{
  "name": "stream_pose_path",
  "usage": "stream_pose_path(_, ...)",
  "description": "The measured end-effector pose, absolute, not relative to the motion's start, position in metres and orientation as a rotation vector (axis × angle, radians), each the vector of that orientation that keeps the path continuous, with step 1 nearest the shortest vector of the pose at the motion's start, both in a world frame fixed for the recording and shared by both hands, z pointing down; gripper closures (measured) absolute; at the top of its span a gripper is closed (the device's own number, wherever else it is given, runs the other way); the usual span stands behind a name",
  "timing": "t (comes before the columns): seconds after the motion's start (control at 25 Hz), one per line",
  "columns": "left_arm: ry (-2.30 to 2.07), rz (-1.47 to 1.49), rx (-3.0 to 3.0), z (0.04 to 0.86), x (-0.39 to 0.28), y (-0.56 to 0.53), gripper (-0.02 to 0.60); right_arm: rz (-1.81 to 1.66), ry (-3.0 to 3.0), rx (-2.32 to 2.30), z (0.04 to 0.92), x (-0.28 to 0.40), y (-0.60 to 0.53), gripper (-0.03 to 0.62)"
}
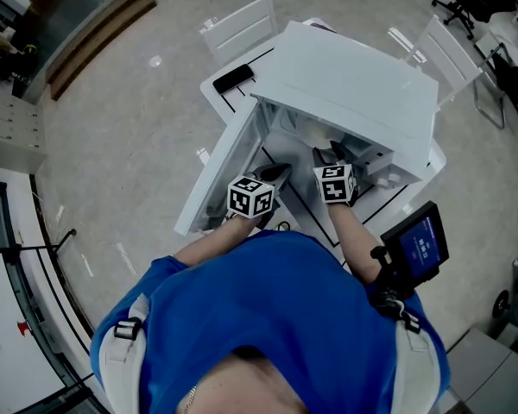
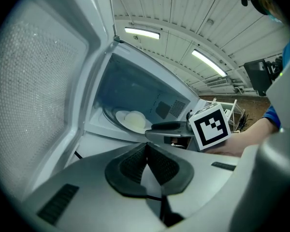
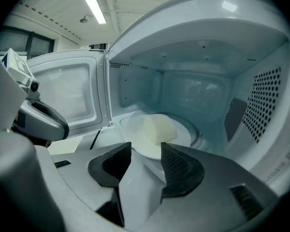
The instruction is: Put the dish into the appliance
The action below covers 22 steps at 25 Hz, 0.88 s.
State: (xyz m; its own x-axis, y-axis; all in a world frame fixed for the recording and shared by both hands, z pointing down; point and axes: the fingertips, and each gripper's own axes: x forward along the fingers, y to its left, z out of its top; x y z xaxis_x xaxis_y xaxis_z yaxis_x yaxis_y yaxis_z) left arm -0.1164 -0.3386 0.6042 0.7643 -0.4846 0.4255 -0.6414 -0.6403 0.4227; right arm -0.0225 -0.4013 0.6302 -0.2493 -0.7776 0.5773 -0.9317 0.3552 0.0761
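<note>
So the plate (image 3: 137, 138) sits inside the microwave (image 1: 354, 84), on its glass turntable (image 3: 203, 132), with a pale lump of food (image 3: 158, 127) on top of it. The microwave's door (image 1: 220, 175) is swung wide open on its left side.

My right hand-held gripper (image 3: 146, 147) is right at the microwave's mouth. Its jaws are a narrow gap apart with nothing between them, and the plate's near rim is just past the tips. My left hand-held gripper (image 2: 146, 149) hangs in front of the microwave too, next to the open door, jaws pinched together on nothing. From the head view the two sit side by side at the opening.

The microwave stands on a white table (image 1: 216, 91), and a black phone (image 1: 233, 78) lies on the table off the microwave's door side.
</note>
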Motion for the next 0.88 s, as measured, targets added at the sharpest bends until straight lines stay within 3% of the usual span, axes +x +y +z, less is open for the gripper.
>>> stream_pose_path(0.88,-0.863,0.362,2.391,0.597,-0.122,-0.341,0.575,0.409,-2.057,1.482,0.626,-0.015,-0.432,0.407)
